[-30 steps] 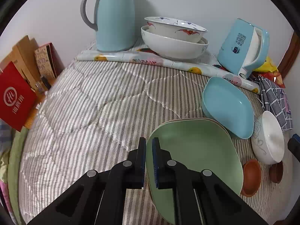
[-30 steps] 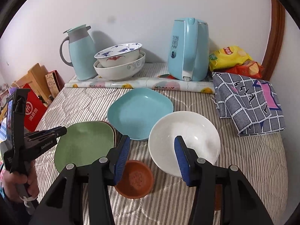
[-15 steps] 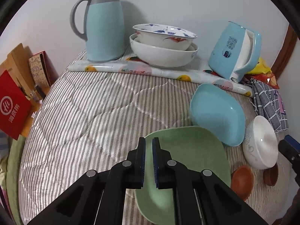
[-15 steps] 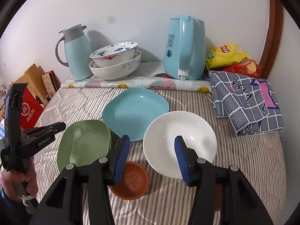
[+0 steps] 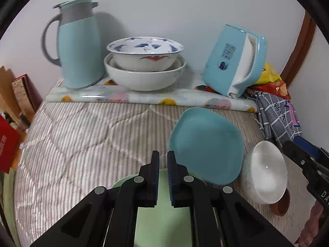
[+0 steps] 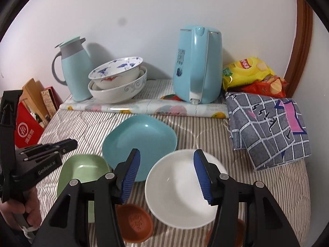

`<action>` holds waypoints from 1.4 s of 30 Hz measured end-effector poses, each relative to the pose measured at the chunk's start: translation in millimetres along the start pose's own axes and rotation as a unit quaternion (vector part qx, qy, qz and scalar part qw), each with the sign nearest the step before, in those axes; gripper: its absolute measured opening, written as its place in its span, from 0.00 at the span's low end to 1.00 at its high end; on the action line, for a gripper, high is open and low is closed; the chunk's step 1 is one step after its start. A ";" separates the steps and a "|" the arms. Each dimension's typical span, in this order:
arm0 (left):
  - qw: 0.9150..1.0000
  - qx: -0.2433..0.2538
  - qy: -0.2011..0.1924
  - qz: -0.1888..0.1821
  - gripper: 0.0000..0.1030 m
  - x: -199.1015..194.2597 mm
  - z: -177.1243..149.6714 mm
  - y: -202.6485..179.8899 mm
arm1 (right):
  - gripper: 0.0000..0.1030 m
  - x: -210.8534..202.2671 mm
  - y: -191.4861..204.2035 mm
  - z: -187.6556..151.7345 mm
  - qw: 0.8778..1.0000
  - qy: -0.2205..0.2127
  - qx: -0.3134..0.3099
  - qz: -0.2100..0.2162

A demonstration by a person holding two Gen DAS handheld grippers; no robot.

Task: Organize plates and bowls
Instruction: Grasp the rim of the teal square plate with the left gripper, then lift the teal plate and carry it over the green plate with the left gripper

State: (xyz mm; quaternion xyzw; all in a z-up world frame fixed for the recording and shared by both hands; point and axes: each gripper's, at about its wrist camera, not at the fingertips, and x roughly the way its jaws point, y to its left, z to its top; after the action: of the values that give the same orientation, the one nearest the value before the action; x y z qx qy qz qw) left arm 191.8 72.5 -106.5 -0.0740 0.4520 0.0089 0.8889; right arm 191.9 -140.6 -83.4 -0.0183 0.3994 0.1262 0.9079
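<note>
left gripper (image 5: 161,160) is closed down to a narrow slit with nothing between its blue pads; it hangs over the near part of the green plate (image 6: 82,170), which lies flat on the striped quilted bed cover (image 5: 82,140). from my right camera i see a hand (image 6: 20,212) holding that tool at the left edge. right gripper (image 6: 166,177) stands about half wide, and its jaws are empty and not touching anything. below it the white bowl (image 6: 183,189) sits upright, partly framed between the fingers. just left of the bowl is the blue plate (image 6: 148,135), whose near edge overlaps the far corner of the green plate. a small brown saucer (image 6: 135,228) lies close to me, just beside the white bowl; a second brown dish peeks out from under the bowl's right side. at the back, on a flowered mat (image 6: 144,107), two larger bowls (image 5: 144,63) are nested, the painted one inside the plain one, between a pale blue jug (image 5: 80,47) and a blue kettle (image 6: 197,65). a checked cloth (image 6: 267,127) and snack bags (image 6: 250,72) lie at the right.
</note>
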 end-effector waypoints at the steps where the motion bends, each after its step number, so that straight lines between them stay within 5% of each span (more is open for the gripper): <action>1: 1.000 0.002 0.002 -0.005 0.08 2.9 2.9 -3.1 | 0.52 1.3 -1.4 1.8 1.000 -0.001 0.002 0.000; 19: 0.999 0.006 0.041 -0.020 0.08 55.4 40.3 -6.7 | 0.52 67.3 -20.0 34.7 0.999 0.048 0.013 -0.006; 23: 0.998 0.000 0.060 -0.031 0.15 70.6 41.7 -6.8 | 0.52 85.0 -17.1 33.6 0.998 0.065 0.006 -0.003; 42: 0.996 0.007 0.087 -0.017 0.15 104.8 40.9 -8.2 | 0.52 120.8 -7.3 38.9 0.995 0.098 -0.034 -0.006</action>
State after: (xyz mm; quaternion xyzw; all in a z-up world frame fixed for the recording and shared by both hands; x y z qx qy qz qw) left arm 287.3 64.8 -166.2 -0.0757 0.5261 -0.0158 0.8469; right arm 300.1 -116.6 -145.5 -0.0638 0.4819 0.1317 0.8639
